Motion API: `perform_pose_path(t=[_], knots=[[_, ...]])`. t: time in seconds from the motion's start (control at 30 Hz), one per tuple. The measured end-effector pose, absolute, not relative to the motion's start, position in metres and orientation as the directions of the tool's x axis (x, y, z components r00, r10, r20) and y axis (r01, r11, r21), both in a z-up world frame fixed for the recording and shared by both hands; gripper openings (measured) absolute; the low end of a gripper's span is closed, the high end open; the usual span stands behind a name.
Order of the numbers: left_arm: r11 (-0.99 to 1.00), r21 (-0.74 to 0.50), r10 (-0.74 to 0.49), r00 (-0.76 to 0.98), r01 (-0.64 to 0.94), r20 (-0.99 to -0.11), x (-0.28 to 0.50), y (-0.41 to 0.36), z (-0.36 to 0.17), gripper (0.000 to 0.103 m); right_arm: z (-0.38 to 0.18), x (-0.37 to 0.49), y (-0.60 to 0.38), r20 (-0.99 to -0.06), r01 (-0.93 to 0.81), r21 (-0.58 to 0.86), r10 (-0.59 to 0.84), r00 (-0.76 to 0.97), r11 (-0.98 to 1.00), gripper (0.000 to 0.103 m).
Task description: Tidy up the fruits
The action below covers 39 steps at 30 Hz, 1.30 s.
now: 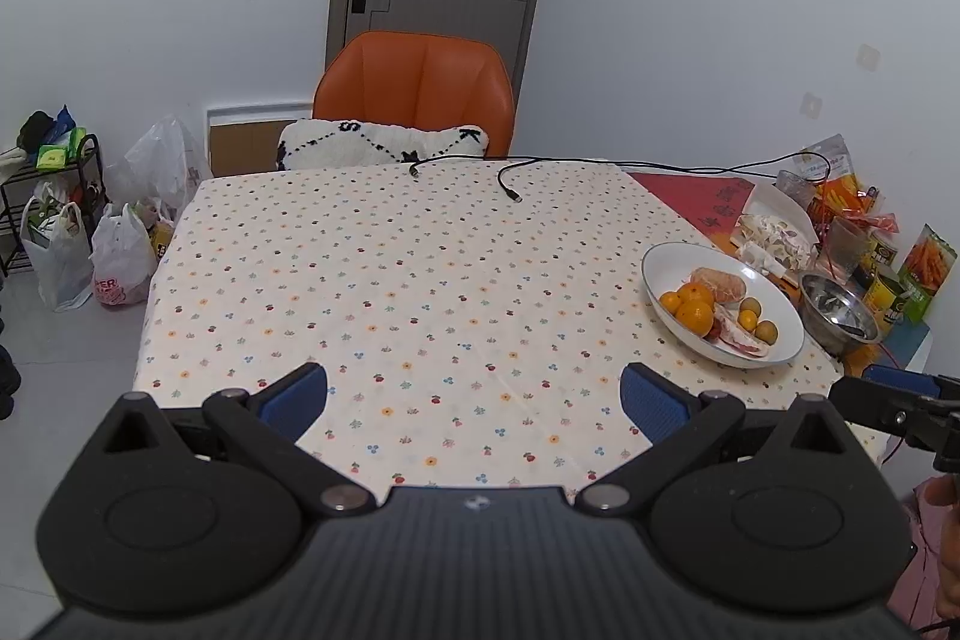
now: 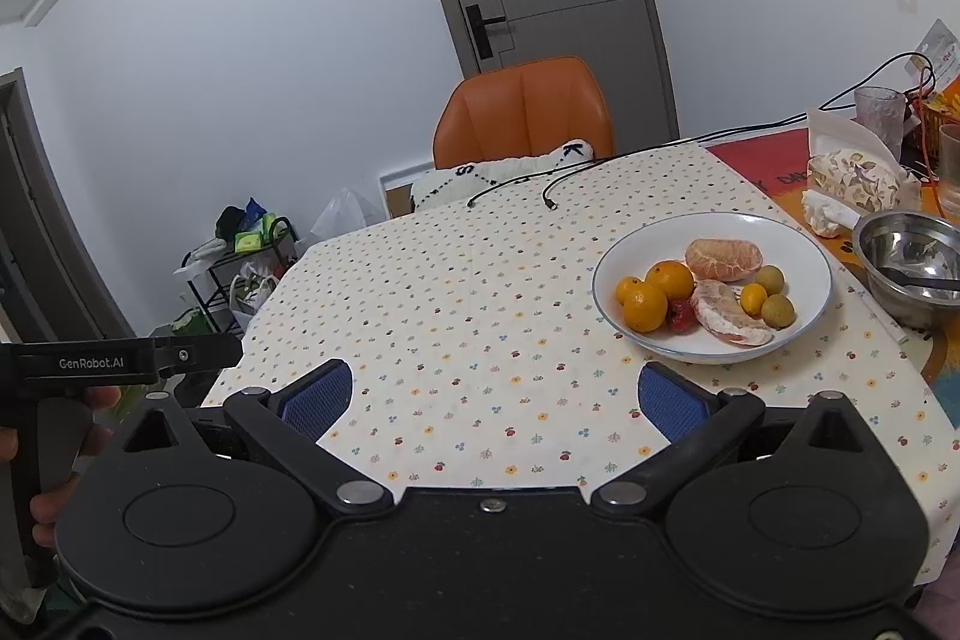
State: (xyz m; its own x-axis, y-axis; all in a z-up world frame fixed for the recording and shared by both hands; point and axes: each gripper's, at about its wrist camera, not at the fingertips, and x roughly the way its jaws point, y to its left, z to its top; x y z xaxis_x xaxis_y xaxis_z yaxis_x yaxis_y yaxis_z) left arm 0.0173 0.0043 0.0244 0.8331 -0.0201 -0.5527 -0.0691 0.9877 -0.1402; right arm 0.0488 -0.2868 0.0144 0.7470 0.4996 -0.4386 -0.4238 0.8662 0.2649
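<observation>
A white plate (image 1: 666, 261) (image 2: 804, 244) sits on the right side of the flowered tablecloth. It holds oranges (image 1: 696, 311) (image 2: 645, 305), peeled citrus pieces (image 1: 717, 283) (image 2: 723, 259), small yellow-green fruits (image 1: 765, 330) (image 2: 778, 310) and a red fruit (image 2: 681, 314). My left gripper (image 1: 474, 397) hovers open over the table's near edge, left of the plate, with nothing between its blue pads. My right gripper (image 2: 495, 397) is also open and empty, just short of the plate. Each gripper shows at the edge of the other's view.
A steel bowl (image 1: 840, 310) (image 2: 912, 268) with a utensil stands right of the plate, among snack packets, cans and glasses. Black cables (image 1: 510, 178) lie at the table's far edge. An orange chair (image 1: 414, 91) with a cushion stands behind. Bags and a rack are on the floor at left.
</observation>
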Motion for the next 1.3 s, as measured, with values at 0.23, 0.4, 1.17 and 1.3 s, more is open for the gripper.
perform_pose_path(t=[0.23, 0.4, 1.17, 1.3], knots=[[0.988, -0.137, -0.022, 0.832, -0.065, -0.554, 0.017, 0.0042, 0.0236, 0.103, 0.0147, 0.0488, -0.2866, -0.439, -0.424, 0.264, 0.499, 0.747, 0.866, 0.103], [0.988, -0.137, -0.021, 0.832, -0.066, -0.555, 0.0168, 0.0045, 0.0231, 0.103, 0.0149, 0.0486, -0.2865, -0.438, -0.425, 0.263, 0.5, 0.747, 0.866, 0.103], [0.988, -0.137, -0.023, 0.828, -0.065, -0.561, 0.0178, 0.001, 0.0222, 0.103, 0.0154, 0.0509, -0.2898, -0.438, -0.42, 0.262, 0.495, 0.75, 0.869, 0.103], [0.989, -0.137, -0.025, 0.827, -0.063, -0.561, 0.0177, 0.0007, 0.0217, 0.103, 0.0144, 0.0507, -0.2884, -0.44, -0.425, 0.258, 0.497, 0.748, 0.868, 0.103]])
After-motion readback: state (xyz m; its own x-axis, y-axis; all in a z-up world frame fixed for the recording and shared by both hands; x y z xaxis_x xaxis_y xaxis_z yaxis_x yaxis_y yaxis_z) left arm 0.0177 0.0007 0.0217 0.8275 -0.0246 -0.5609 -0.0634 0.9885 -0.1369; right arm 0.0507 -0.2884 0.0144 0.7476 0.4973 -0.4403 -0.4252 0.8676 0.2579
